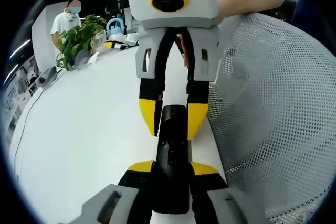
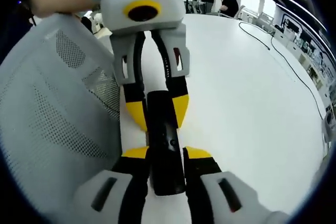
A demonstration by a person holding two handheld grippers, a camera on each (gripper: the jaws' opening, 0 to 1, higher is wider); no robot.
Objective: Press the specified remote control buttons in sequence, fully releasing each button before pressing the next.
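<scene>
remote [image 1: 172,156] clamped between both claws, lengthwise

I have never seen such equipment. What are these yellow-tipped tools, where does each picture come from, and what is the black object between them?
There is no robot here. A person holds one hand-held gripper in each hand, and a fisheye camera rides on each, so the round pictures look along that tool's own two jaws.

In the left gripper view, the left hand-held gripper rises from the bottom, and the right one faces it from above. In the right gripper view, it is the reverse: the right hand-held gripper is at the bottom, the left is opposite.

Both are closed on one long black remote control, each clamping one end, above a white table. A white mesh chair back stands beside it. Potted plants and people stand at the far end.
</scene>
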